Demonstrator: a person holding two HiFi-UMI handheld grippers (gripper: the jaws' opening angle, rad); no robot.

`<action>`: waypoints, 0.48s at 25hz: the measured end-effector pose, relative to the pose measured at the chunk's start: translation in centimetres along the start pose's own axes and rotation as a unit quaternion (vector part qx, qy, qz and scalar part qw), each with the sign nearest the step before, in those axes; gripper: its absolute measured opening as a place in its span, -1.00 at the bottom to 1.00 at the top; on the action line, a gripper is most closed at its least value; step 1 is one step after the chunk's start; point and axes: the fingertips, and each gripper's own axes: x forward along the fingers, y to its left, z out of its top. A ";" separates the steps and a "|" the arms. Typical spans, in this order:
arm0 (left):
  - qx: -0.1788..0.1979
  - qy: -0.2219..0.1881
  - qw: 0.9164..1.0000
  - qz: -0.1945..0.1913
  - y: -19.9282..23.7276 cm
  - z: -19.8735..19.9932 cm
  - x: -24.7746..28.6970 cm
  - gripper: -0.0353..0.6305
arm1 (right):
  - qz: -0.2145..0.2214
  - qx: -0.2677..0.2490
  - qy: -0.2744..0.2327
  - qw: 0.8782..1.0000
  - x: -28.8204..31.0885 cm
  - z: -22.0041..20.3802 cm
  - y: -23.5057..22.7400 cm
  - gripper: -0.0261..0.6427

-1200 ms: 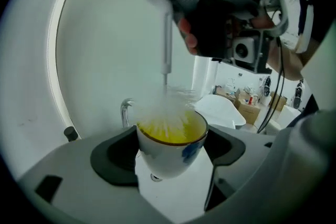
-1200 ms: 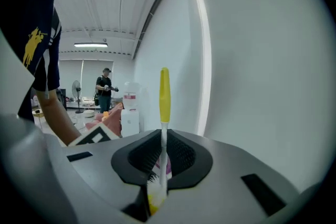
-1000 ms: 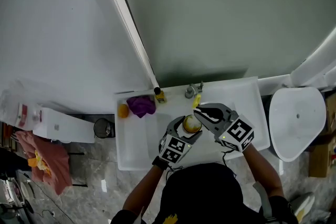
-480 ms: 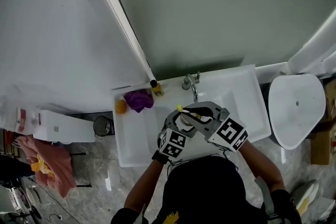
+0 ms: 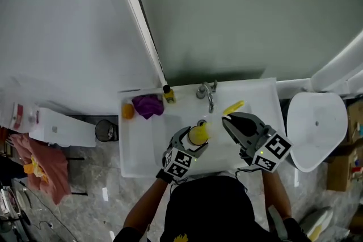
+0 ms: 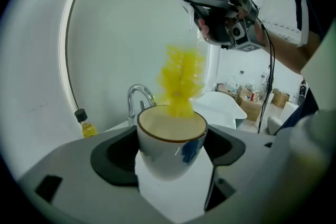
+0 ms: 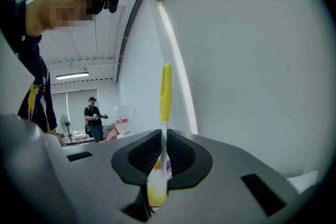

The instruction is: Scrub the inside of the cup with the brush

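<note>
Holding the cup (image 6: 171,140) mouth-up over the sink (image 5: 258,96), my left gripper (image 5: 190,143) clamps wide across its body so it can't spin. My right gripper (image 5: 237,121), pinched tight on the brush (image 7: 165,93) stem, hangs the yellow bristles (image 6: 181,78) over the far rim (lined up, I'd judge, for plunging straight in).

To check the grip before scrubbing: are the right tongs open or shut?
Shut: the right tongs clamp the brush by its handle, pads pressed against it.
</note>
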 end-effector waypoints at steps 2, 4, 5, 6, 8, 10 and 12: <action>-0.016 0.006 1.000 0.007 0.1 -1.4 0.3 0.30 | -0.024 -0.004 0.003 1.000 -1.2 0.0 -1.2 -0.76; -0.043 0.005 0.999 0.018 0.3 -2.8 0.4 0.30 | -0.045 -0.003 0.019 0.999 -2.2 -0.9 -2.5 -0.77; -0.055 0.003 0.998 0.029 0.7 -3.5 0.5 0.30 | -0.056 0.004 0.028 0.998 -2.6 -1.7 -3.3 -0.76; -0.066 -0.001 0.997 0.047 1.4 -4.1 0.7 0.30 | -0.069 0.017 0.038 0.997 -2.8 -2.8 -4.3 -0.77; -0.084 -0.013 0.993 0.087 2.9 -5.4 1.2 0.30 | -0.099 0.062 0.060 0.991 -3.2 -6.1 -6.6 -0.77; -0.094 -0.019 0.989 0.109 4.0 -6.3 1.7 0.30 | -0.131 0.118 0.087 0.980 -3.3 -10.7 -8.9 -0.76; -0.098 -0.020 0.988 0.118 4.9 -7.3 2.7 0.30 | -0.151 0.151 0.128 0.969 -2.9 -15.4 -11.0 -0.77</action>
